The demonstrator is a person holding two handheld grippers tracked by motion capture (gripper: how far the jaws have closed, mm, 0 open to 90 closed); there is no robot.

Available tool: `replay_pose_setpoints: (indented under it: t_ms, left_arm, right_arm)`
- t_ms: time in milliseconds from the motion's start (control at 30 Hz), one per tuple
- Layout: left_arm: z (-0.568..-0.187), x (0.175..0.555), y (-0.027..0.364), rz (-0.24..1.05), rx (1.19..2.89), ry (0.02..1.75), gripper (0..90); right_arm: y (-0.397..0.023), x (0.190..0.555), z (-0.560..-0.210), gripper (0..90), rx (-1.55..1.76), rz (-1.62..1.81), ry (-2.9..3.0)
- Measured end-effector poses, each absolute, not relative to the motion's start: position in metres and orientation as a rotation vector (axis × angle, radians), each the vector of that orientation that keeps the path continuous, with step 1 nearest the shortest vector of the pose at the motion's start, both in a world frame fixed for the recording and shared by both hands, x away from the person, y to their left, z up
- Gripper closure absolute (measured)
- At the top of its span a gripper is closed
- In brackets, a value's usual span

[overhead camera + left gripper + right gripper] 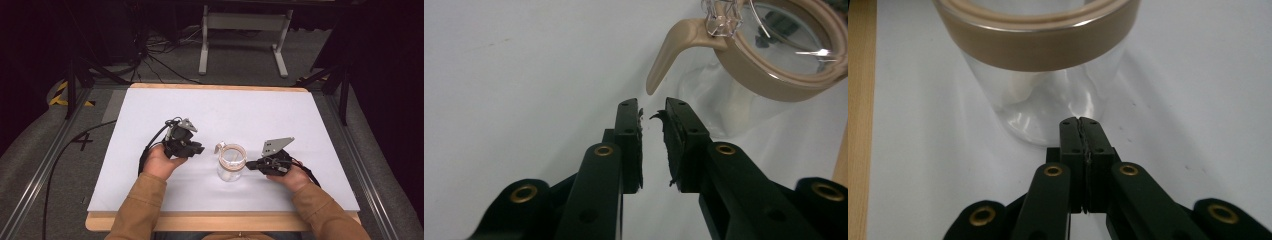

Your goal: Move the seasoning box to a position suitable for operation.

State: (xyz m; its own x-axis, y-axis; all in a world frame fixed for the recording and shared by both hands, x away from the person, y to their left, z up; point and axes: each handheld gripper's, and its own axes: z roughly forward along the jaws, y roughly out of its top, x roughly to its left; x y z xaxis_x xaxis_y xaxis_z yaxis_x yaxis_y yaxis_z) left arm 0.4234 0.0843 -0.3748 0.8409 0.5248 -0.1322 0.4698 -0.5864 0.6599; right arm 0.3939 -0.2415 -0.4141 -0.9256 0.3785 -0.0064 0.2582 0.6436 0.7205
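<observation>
Revealing jar point(774, 55) tan latch point(671, 50), left gripper point(653, 112) view

1. In the right gripper view, the clear jar point(1040, 85) is cut off by the top edge: its tan lid band shows, the lid's top does not.
2. In the left gripper view, the jar's tan lid point(774, 75) runs off the top and right edges.
3. In the high view, the right gripper point(252, 164) partly covers the person's right hand point(292, 177); its jaws are too small to judge there.
4. The pale object inside the jar is blurred by the glass and cannot be identified.
</observation>
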Motion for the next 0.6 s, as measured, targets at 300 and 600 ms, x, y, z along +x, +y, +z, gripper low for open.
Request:
replay_pose_setpoints:
  t_ms: [300, 600]
  left_arm:
    - [-0.395, 0.428, 0.056, 0.153, 2.340, 0.673, 88.4]
    - [-0.398, 0.432, 0.045, 0.130, 2.378, 0.661, 88.8]
  right_arm:
    - [-0.258, 0.394, -0.412, 89.9, 0.583, 1.166, 2.671]
    - [-0.270, 0.391, -0.412, 89.9, 0.626, 1.169, 2.651]
